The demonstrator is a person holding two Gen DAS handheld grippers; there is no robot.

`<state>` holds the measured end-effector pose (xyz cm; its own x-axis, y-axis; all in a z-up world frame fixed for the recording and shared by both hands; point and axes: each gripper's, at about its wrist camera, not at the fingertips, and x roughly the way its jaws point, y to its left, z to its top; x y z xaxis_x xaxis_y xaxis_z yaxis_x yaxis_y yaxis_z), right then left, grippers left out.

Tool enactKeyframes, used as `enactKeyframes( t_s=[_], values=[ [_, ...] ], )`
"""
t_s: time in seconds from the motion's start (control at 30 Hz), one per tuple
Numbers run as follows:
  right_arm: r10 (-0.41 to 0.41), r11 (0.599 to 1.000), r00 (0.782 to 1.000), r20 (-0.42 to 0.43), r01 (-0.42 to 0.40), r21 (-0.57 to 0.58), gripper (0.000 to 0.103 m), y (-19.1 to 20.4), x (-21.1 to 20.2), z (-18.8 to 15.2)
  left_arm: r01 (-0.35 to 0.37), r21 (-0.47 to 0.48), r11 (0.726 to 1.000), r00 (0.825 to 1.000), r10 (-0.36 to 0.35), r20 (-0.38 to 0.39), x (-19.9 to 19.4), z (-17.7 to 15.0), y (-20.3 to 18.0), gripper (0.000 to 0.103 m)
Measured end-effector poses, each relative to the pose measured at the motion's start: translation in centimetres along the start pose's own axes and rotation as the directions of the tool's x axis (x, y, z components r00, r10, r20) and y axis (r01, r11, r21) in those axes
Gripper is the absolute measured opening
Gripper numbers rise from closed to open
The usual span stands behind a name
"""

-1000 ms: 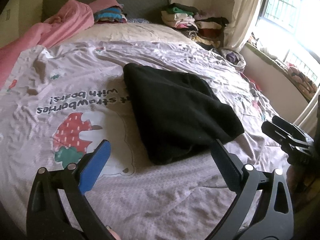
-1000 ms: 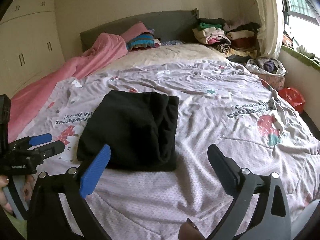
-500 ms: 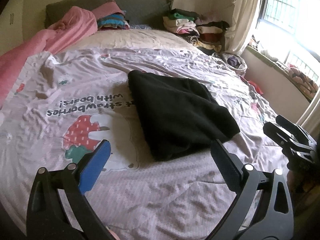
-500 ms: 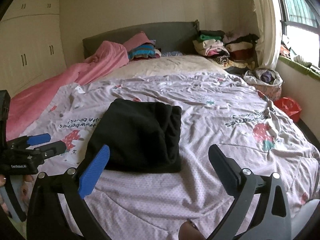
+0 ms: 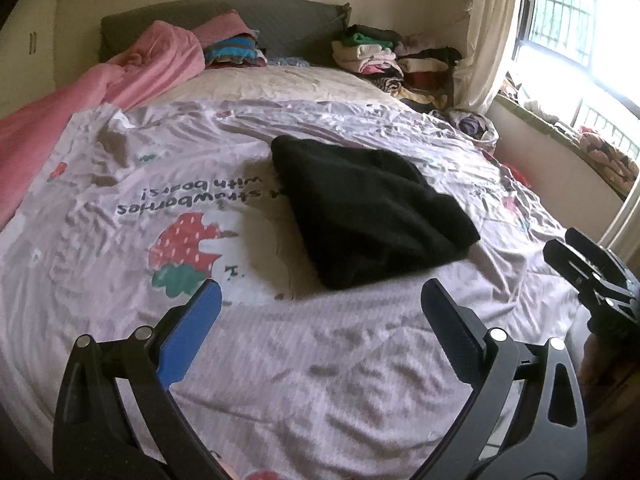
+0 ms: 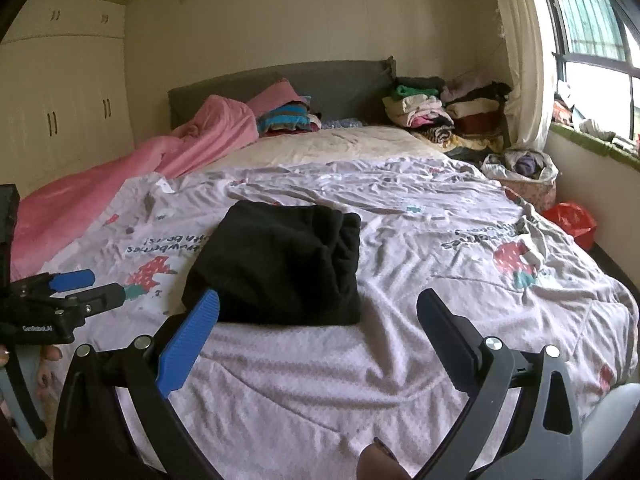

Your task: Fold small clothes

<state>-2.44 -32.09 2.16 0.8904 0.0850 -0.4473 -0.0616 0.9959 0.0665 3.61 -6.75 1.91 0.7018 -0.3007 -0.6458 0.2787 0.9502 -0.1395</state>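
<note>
A black garment [image 5: 372,210] lies folded into a thick rectangle on the lilac strawberry-print bedspread [image 5: 120,184]; it also shows in the right wrist view [image 6: 280,264]. My left gripper [image 5: 320,304] is open and empty, held above the bedspread short of the garment's near edge. My right gripper [image 6: 318,308] is open and empty, just in front of the garment's near edge. Each gripper shows at the side of the other's view, the right one [image 5: 584,264] and the left one [image 6: 80,292], both open.
A pink blanket [image 6: 120,176] lies along the bed's left side. Stacks of folded clothes [image 6: 432,112] and a striped pile [image 6: 284,116] sit by the grey headboard [image 6: 340,80]. A bag of clothes [image 6: 524,168] and a red bag [image 6: 572,220] are at the right, under the window.
Both grippers have pulled back and risen from the garment, so it looks smaller and farther. The garment has not moved. Both stay open.
</note>
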Motion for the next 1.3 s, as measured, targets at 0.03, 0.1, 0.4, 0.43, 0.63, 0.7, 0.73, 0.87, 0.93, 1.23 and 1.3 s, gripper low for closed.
enactKeyframes(
  t_s=[0.03,0.1,0.4,0.43,0.63,0.7,0.73,0.87,0.93,1.23,1.3],
  values=[
    [-0.007,1.0,1.0,0.006,0.007,-0.007,0.099,0.1,-0.2,-0.2,-0.001,-0.001,1.0,1.0,0.001,0.0,-0.1,-0.2,0.0,0.093],
    [-0.018,1.0,1.0,0.015,0.019,-0.022,0.099,0.5,-0.5,-0.7,-0.005,-0.008,1.0,1.0,0.005,-0.001,-0.1,-0.8,0.2,0.093],
    [-0.047,0.999,0.999,-0.015,0.047,-0.003,0.099,1.5,-0.8,-3.5,-0.004,-0.003,1.0,1.0,0.004,0.007,-0.5,-2.7,0.3,0.093],
    [-0.052,0.999,0.998,-0.023,0.052,0.0,0.099,1.6,-0.8,-3.9,-0.005,-0.001,1.0,1.0,0.005,0.01,-0.5,-2.9,0.3,0.093],
    [-0.077,0.997,0.995,-0.063,0.077,-0.009,0.099,2.0,-0.6,-5.4,-0.001,-0.008,1.0,1.0,0.001,-0.001,-0.2,-3.9,0.3,0.093],
    [-0.08,0.997,0.994,-0.074,0.08,-0.013,0.099,2.2,-0.6,-5.8,-0.006,-0.006,1.0,1.0,0.006,-0.008,0.1,-4.0,0.2,0.093],
    [-0.075,0.997,0.994,-0.085,0.074,-0.013,0.099,2.3,-0.5,-6.1,-0.006,-0.004,1.0,1.0,0.006,-0.01,0.2,-4.1,0.2,0.093],
    [-0.079,0.997,0.991,-0.111,0.077,-0.022,0.099,2.5,0.0,-6.7,-0.012,-0.008,1.0,1.0,0.012,-0.018,0.4,-4.4,0.3,0.093],
    [-0.079,0.997,0.99,-0.113,0.077,-0.02,0.099,2.5,0.1,-6.8,-0.02,-0.006,1.0,1.0,0.02,-0.022,0.4,-4.5,0.2,0.093],
    [-0.089,0.996,0.99,-0.109,0.087,-0.022,0.099,2.5,0.1,-6.8,-0.038,-0.004,0.999,0.999,0.038,-0.021,0.5,-4.5,0.1,0.093],
    [-0.088,0.996,0.99,-0.109,0.086,-0.021,0.099,2.5,0.1,-6.7,-0.039,-0.004,0.999,0.999,0.039,-0.021,0.5,-4.5,0.1,0.093]
  ],
)
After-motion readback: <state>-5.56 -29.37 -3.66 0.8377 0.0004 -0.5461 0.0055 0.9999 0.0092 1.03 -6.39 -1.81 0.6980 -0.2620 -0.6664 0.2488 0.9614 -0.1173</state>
